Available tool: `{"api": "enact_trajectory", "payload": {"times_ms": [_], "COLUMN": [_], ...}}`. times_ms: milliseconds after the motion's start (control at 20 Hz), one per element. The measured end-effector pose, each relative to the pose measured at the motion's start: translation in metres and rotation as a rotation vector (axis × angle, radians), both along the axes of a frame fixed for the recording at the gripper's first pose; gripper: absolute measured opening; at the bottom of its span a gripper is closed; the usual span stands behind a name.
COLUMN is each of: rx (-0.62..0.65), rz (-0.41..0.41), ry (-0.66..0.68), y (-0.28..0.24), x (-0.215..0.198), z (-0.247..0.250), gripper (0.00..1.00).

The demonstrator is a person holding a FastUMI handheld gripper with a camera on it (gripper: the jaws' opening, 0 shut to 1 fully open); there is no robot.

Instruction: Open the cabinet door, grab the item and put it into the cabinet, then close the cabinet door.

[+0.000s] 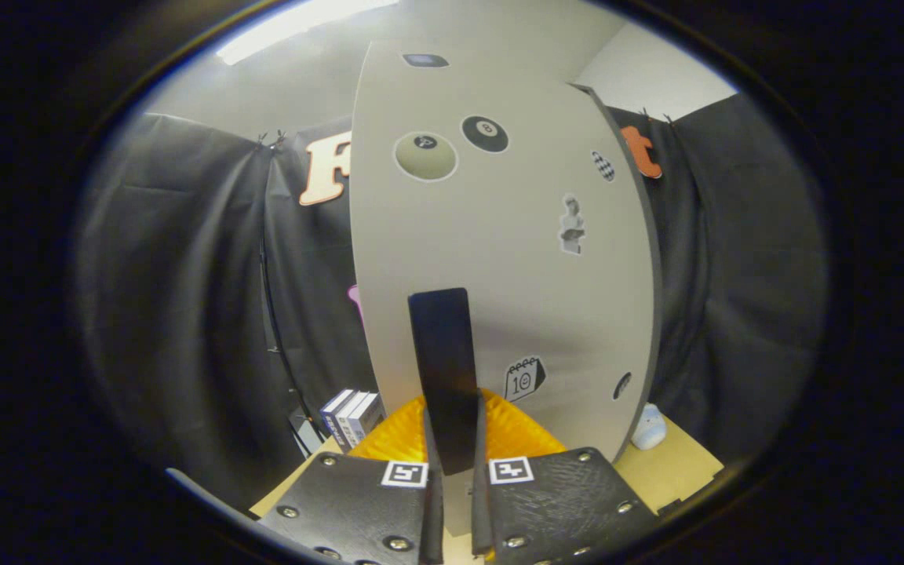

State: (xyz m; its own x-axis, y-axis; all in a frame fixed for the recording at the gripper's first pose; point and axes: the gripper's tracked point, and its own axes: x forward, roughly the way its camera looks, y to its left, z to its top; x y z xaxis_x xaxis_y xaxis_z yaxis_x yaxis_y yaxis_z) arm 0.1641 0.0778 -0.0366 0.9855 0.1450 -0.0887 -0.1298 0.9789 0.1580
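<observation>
Two fingers of the gripper [452, 471] were squeezed shut on the dark handle [442, 369] of the big cabinet door [515, 259], so the best way to do this step looked like a slow, steady swing with a firm hold. Black cloth hung near both door edges, leaving little room. Beyond the fingers, low by the door, sat an orange thing [511, 431], maybe the item, then boxes [351, 417] and a small pale thing [648, 428].
</observation>
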Motion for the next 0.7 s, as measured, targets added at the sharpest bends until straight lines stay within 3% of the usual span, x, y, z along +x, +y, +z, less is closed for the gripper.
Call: {"api": "enact_trajectory", "payload": {"times_ms": [700], "rx": [0.011], "rz": [-0.155], "ry": [0.003], "y": [-0.080], "x": [-0.043], "z": [0.000], "gripper": [0.13]}}
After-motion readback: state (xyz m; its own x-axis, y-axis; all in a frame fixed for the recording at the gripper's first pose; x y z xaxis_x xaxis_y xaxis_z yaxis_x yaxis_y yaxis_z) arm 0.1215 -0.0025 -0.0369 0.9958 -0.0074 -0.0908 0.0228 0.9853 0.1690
